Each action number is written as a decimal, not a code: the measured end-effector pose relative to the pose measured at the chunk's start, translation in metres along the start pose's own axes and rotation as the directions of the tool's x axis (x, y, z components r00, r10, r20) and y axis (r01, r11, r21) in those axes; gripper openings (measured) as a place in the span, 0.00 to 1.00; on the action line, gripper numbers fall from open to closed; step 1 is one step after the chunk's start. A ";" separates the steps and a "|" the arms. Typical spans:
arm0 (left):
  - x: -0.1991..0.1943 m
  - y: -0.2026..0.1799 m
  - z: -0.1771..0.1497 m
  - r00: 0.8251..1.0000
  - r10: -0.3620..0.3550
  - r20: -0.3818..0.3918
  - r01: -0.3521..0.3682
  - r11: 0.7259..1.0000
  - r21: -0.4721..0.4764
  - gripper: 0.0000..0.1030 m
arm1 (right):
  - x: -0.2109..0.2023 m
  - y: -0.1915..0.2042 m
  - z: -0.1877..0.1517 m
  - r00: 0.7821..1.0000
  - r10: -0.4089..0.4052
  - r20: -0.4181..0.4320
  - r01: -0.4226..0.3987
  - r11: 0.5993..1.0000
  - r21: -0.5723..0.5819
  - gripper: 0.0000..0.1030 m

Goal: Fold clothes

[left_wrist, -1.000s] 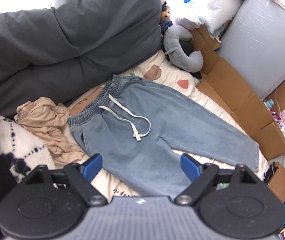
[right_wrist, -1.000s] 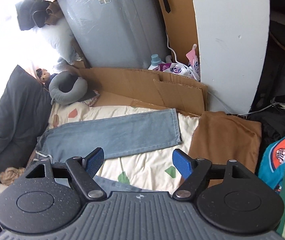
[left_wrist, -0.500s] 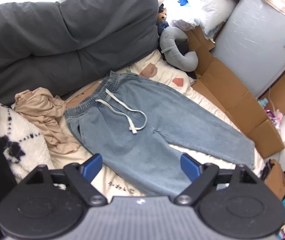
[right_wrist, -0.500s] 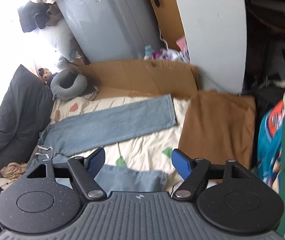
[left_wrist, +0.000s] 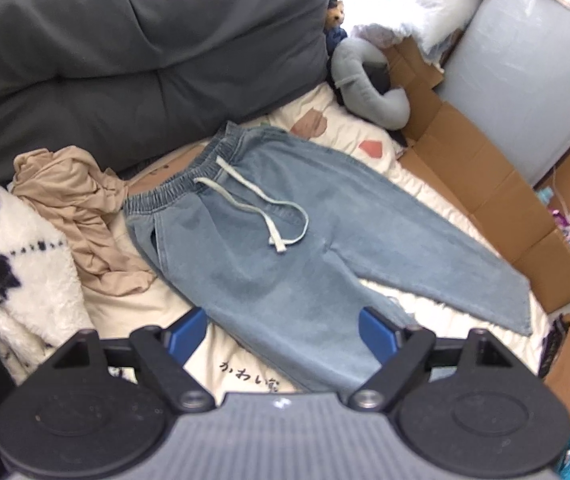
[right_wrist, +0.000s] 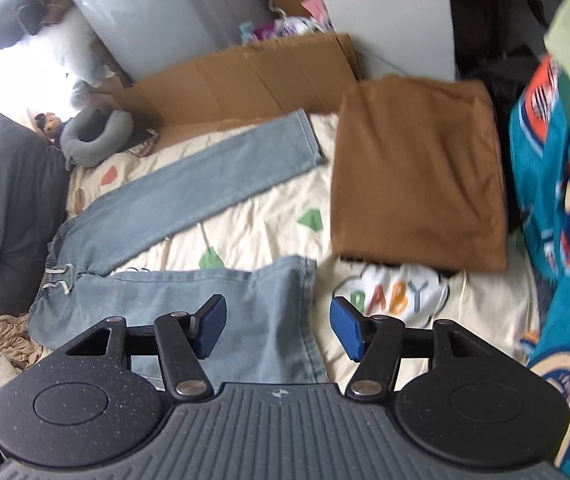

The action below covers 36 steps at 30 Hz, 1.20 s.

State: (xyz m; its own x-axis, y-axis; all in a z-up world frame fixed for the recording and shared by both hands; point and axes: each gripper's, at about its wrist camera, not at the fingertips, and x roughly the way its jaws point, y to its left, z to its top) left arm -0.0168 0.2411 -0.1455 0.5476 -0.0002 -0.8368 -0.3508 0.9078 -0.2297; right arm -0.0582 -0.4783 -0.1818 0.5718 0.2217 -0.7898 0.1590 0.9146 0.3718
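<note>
A cream sheet (right_wrist: 269,224) with coloured shapes and the word "BABY" covers the bed. Dark grey cushions (left_wrist: 145,52) lean along its far side. A grey neck pillow (left_wrist: 369,80) lies at a corner, a small plush toy (left_wrist: 335,12) just beside it. Flattened cardboard (right_wrist: 245,76) lines the edge, with a grey appliance (left_wrist: 525,80) behind it. A white fleece with black marks (left_wrist: 13,272) lies beside the cushions. A teal printed fabric (right_wrist: 557,208) hangs at the right.

left wrist: above waistband, facing down | right wrist: above cuffs | shared: jeans (left_wrist: 285,248)
</note>
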 end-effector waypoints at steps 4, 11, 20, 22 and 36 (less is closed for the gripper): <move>0.022 0.001 -0.005 0.999 0.004 -0.036 -0.004 1.000 0.004 0.82 | 0.024 -0.011 -0.019 0.999 -0.013 -0.030 0.014 0.999 0.042 0.61; 0.054 0.000 -0.016 0.997 -0.013 -0.076 0.014 1.000 0.010 0.82 | 0.064 -0.032 -0.049 0.997 -0.026 -0.068 0.034 0.993 0.113 0.61; 0.114 0.008 -0.050 0.987 -0.002 -0.158 0.001 1.000 -0.004 0.82 | 0.112 -0.051 -0.079 0.992 -0.024 -0.121 0.047 0.980 0.194 0.61; 0.126 0.011 -0.058 0.984 0.005 -0.177 -0.006 1.000 -0.009 0.82 | 0.121 -0.053 -0.085 0.991 -0.021 -0.132 0.049 0.976 0.214 0.61; 0.198 0.023 -0.109 0.954 0.023 -0.300 -0.042 0.997 -0.057 0.76 | 0.184 -0.064 -0.125 0.981 0.044 -0.189 0.031 0.925 0.379 0.55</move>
State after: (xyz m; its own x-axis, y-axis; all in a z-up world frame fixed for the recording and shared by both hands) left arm 0.0005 0.2164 -0.3704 0.2867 -0.1050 -0.9523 -0.4161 0.8817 -0.2225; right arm -0.0639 -0.4539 -0.4124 0.4161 0.3220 -0.8504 0.4698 0.7246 0.5042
